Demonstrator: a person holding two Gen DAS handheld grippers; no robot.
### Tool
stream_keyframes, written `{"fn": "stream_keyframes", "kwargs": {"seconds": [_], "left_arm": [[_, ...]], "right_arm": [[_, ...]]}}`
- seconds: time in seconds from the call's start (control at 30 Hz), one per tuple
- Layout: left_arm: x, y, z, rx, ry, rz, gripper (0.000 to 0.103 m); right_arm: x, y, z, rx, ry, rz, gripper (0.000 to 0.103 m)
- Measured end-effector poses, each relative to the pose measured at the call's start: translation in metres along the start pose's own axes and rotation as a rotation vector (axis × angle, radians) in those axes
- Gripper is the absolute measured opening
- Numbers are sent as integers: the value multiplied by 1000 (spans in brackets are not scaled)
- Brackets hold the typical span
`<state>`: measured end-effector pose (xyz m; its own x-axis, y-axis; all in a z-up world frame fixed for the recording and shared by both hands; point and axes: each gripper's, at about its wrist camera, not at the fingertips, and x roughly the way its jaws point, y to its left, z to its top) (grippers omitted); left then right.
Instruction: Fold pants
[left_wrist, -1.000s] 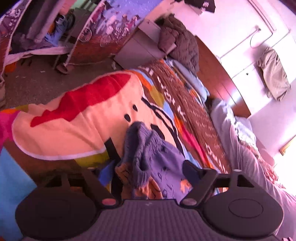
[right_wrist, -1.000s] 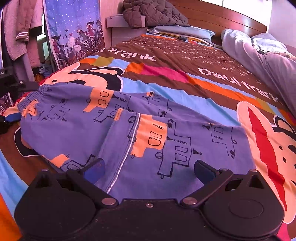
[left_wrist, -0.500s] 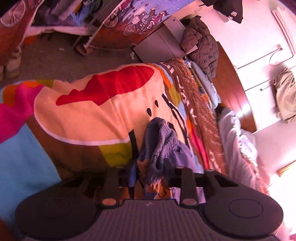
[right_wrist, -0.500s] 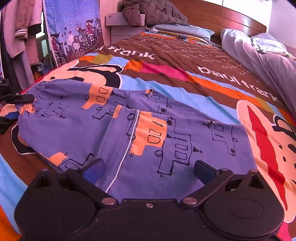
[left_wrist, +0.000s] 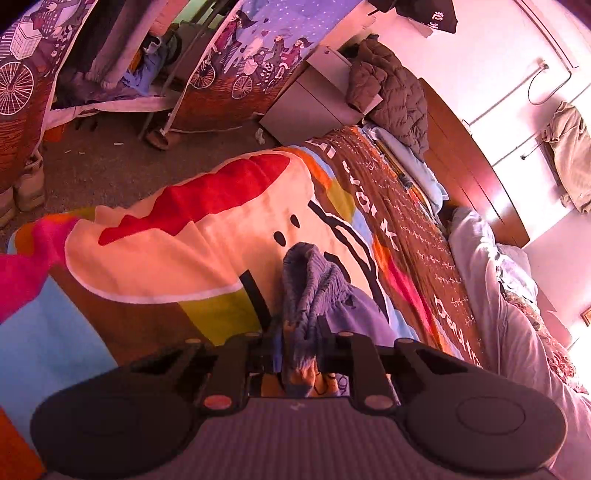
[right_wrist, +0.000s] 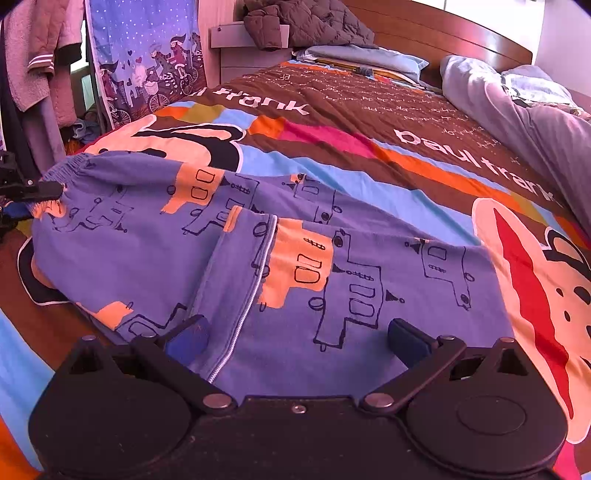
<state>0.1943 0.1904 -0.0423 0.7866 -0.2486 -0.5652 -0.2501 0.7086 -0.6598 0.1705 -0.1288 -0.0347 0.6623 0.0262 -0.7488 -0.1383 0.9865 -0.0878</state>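
Purple pants (right_wrist: 258, 258) with orange and black prints lie spread across the colourful bedspread (right_wrist: 369, 147). Their gathered waistband (left_wrist: 310, 280) stands bunched up between the fingers of my left gripper (left_wrist: 299, 332), whose jaws are closing with the pads pressing on the cloth. From the right wrist view that left gripper (right_wrist: 44, 201) pinches the waistband at the far left edge of the bed. My right gripper (right_wrist: 295, 334) hovers open over the near end of the pants, where a white-stitched seam runs between its fingers, and it holds nothing.
A brown quilted jacket (right_wrist: 306, 22) lies on a nightstand beside the wooden headboard (right_wrist: 461, 37). A grey duvet (right_wrist: 517, 110) is heaped along the bed's right side. A printed curtain (right_wrist: 147, 62), hanging clothes (right_wrist: 33, 55) and the floor (left_wrist: 110, 166) are past the bed's left edge.
My left gripper's jaws came together on the bunched waistband and the cloth there rose slightly. The right gripper has stayed still and open.
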Motion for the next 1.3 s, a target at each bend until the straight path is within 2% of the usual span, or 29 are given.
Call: {"fn": "stream_keyframes", "kwargs": {"seconds": [0.1, 0.17, 0.27, 0.4, 0.53, 0.67, 0.8, 0.97, 1.07, 1.13, 1.2, 1.3], "left_arm": [[-1, 2, 3, -33, 12, 5, 18], [-2, -7, 5, -5, 17, 37, 18], [-11, -32, 6, 86, 4, 83, 18], [-25, -78, 3, 240, -12, 120, 18], [-31, -133, -8, 388, -23, 161, 18], [-31, -189, -34, 512, -31, 162, 18], [-27, -245, -73, 667, -23, 159, 18], [-6, -302, -141, 858, -2, 153, 18], [11, -321, -189, 944, 29, 134, 20], [23, -328, -221, 1002, 42, 126, 32], [35, -328, -254, 1077, 39, 123, 61], [47, -324, -291, 1166, 43, 175, 62]], "right_arm": [[1, -1, 0, 7, 4, 7, 102], [1, -3, 0, 21, 4, 17, 102], [-3, -9, 0, 46, -16, 42, 102], [-23, -40, 3, 129, -93, 231, 100], [-48, -72, 10, 37, -158, 231, 101], [-64, -127, 12, -5, -192, 249, 102], [-62, -184, 10, 59, -205, 230, 102], [-54, -255, 7, 312, -184, 349, 102], [-57, -283, 2, 396, -197, 354, 102], [-58, -295, -3, 419, -187, 347, 102], [-55, -299, -4, 424, -173, 356, 102], [-48, -302, -10, 416, -143, 357, 102]]}}
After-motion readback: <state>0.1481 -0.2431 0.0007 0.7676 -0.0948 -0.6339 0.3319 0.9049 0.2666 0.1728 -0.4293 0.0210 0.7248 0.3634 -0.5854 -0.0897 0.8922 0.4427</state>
